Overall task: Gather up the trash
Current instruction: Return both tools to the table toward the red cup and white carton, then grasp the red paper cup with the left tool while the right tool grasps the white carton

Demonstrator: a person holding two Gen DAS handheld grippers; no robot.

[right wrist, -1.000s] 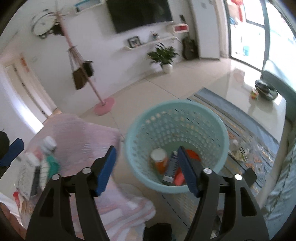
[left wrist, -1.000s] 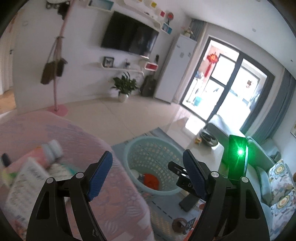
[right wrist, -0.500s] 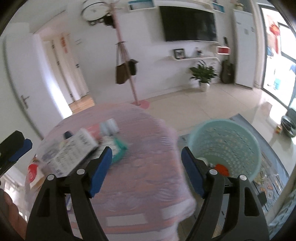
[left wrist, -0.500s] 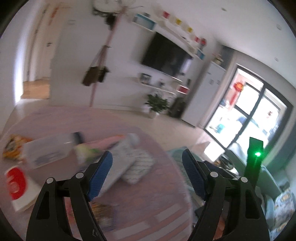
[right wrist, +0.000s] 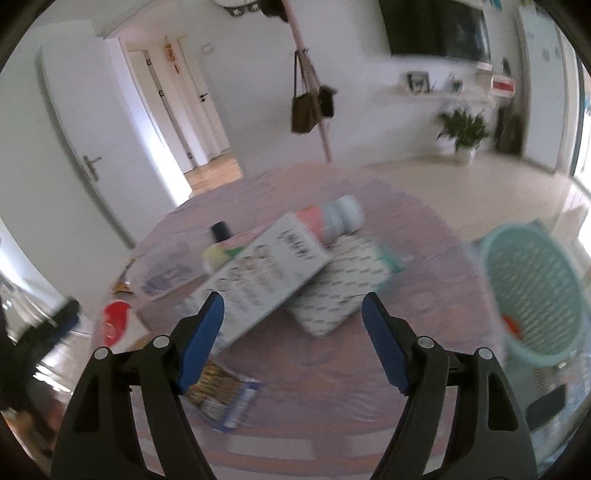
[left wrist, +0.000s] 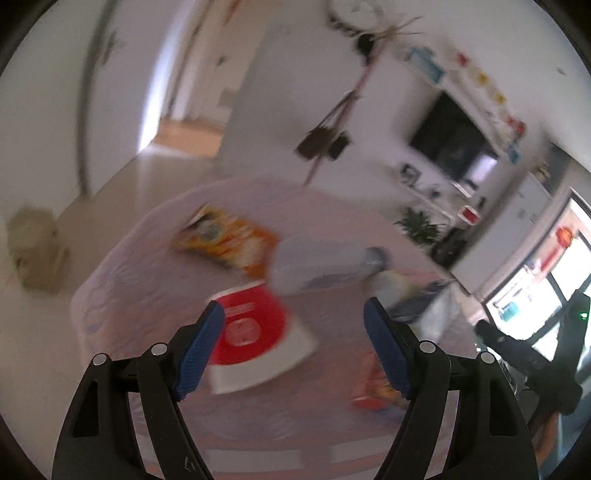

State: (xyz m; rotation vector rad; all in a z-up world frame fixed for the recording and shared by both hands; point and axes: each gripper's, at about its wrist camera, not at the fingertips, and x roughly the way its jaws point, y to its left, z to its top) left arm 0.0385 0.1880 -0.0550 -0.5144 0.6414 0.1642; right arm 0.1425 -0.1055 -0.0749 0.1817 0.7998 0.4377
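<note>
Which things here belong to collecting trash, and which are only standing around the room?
For the job: white carton, pink bottle, patterned packet, snack wrapper, red-and-white pack, orange bag, teal basket.

Just there: potted plant, television, coat stand.

Wall TV point(right wrist: 437, 26), potted plant point(right wrist: 461, 129) on floor beneath. Coat stand point(right wrist: 314, 81) with hanging bags point(right wrist: 303, 114). Open door point(right wrist: 92, 144) left. Clock point(left wrist: 354, 13) high on wall.
</note>
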